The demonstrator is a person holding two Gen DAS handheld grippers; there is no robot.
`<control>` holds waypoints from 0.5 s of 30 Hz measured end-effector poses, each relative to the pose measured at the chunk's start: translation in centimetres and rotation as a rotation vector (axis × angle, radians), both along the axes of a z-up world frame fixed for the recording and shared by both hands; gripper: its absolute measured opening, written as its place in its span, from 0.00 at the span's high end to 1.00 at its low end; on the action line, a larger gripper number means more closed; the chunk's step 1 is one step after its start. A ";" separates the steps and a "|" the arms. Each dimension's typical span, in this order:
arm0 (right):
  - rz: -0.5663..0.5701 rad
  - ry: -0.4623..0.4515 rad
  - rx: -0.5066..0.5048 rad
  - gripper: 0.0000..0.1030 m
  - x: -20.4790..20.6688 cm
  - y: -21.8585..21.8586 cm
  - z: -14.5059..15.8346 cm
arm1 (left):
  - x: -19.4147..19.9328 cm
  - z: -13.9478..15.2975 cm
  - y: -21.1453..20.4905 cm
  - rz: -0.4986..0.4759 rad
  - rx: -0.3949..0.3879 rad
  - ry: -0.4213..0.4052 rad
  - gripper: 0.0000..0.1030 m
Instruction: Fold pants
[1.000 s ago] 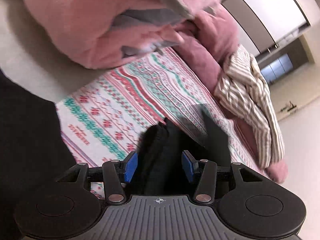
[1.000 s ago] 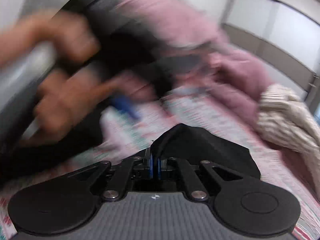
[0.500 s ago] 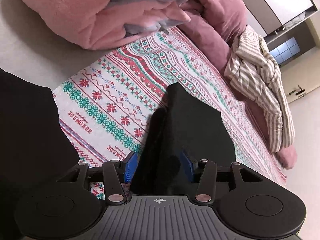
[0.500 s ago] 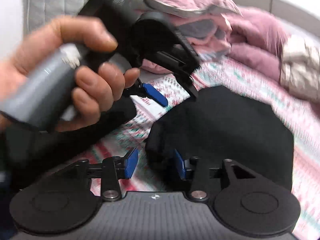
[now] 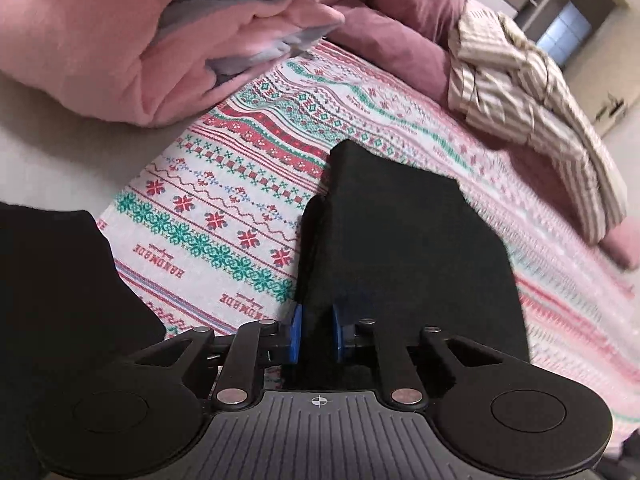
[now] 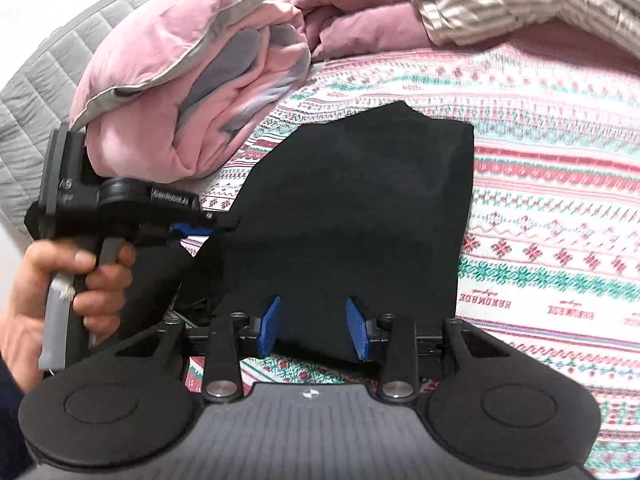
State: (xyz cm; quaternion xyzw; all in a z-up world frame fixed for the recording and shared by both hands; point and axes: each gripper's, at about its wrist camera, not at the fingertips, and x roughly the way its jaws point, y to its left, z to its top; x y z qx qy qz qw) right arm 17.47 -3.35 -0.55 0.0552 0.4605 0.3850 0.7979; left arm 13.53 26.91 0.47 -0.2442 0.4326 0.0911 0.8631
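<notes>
Pants (image 6: 352, 220) | left gripper (image 5: 314, 334) fingers closing on folded edge between them (thick stack may slip) | right gripper (image 6: 312, 326) fingers apart, closing, cloth between | risk: fold unravels

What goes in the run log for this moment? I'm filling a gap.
stage: folding | left gripper: closing on black pants edge | right gripper: open over pants, closing slightly | surface: patterned bedspread

Pants (image 6: 352, 216): matt black cloth. Bedspread (image 6: 560, 208): knit-look cloth w/ woven pattern. Duvet (image 6: 180, 92), upper left: soft pink fabric. Gripper pads (image 6: 270, 324): blue ribbed plastic.
</notes>
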 end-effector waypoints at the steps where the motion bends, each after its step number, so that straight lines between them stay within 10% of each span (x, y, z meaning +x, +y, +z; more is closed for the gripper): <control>1: -0.001 0.024 -0.019 0.22 0.2 0.3 -0.9 | 0.0 -0.2 -0.1 -0.003 0.010 0.008 0.89; 9: 0.009 0.106 -0.144 0.53 -0.6 0.0 -4.7 | -0.1 -0.9 -0.9 -0.045 0.084 0.063 0.88; 15: 0.010 0.076 -0.036 0.48 -0.5 -0.3 -1.8 | -0.2 -1.0 -0.8 -0.038 0.087 0.067 0.86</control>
